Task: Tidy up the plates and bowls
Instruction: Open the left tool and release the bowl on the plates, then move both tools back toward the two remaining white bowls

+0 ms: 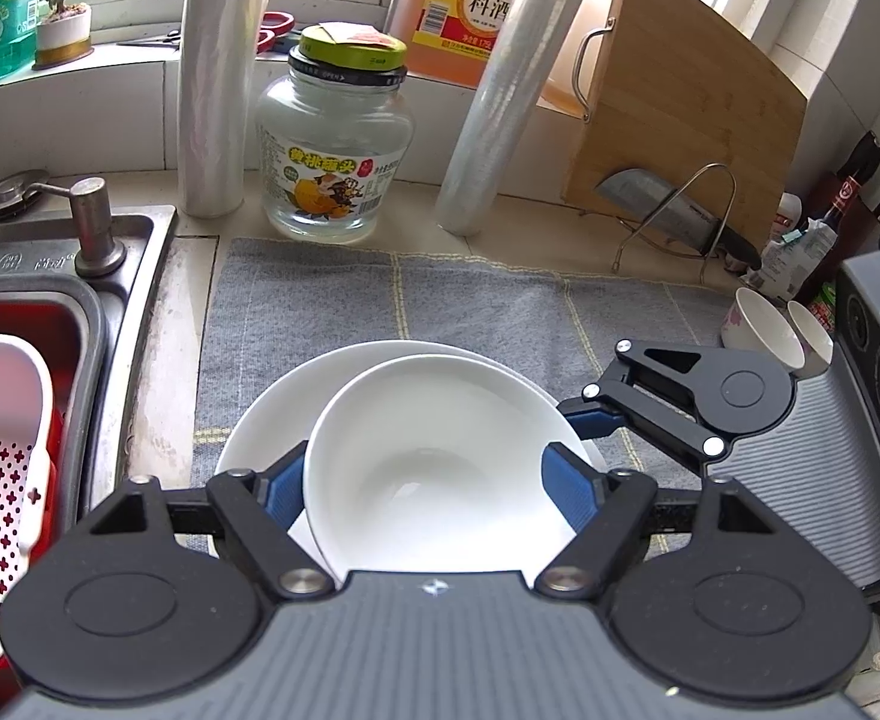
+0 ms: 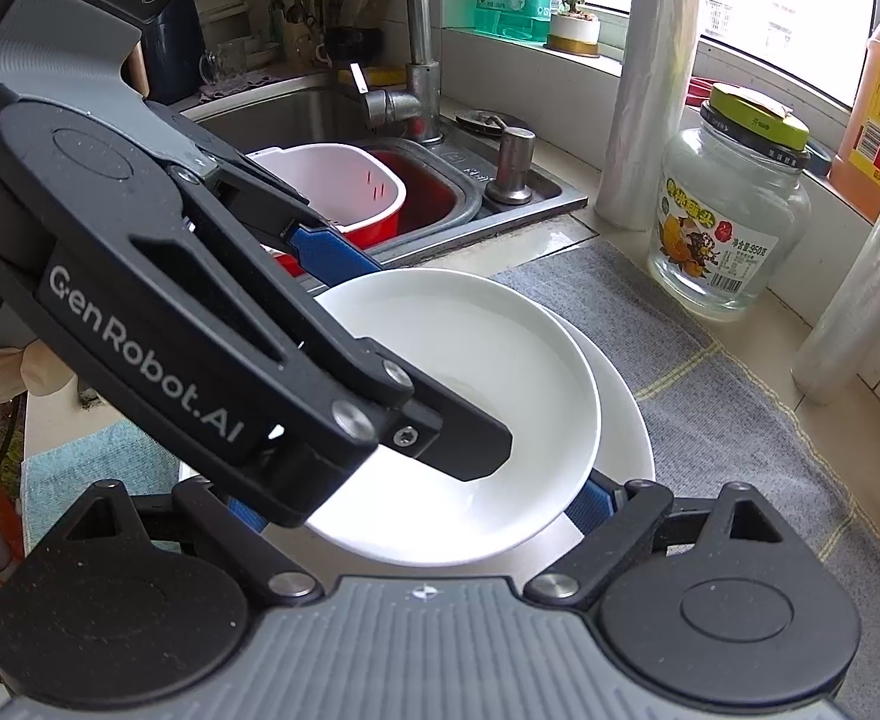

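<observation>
The upper plate, a deep white dish, sits on a second white plate, offset toward the lower one's right rim, both on the grey mat at its near side. The left gripper straddles the upper plate, its blue pads closed against opposite rims. The right gripper reaches in from the right; its blue pads bracket the near rim of the lower plate, though whether they press on it cannot be told. In the right wrist view the left gripper's black linkage crosses over the plates and hides much of their left half. Left of the mat lies the steel sink with a red basin and a white perforated colander. Two small bowls stand at the mat's right edge. Behind the plates the mat is bare up to a glass jar, two upright film rolls and a leaning cutting board against the wall.
</observation>
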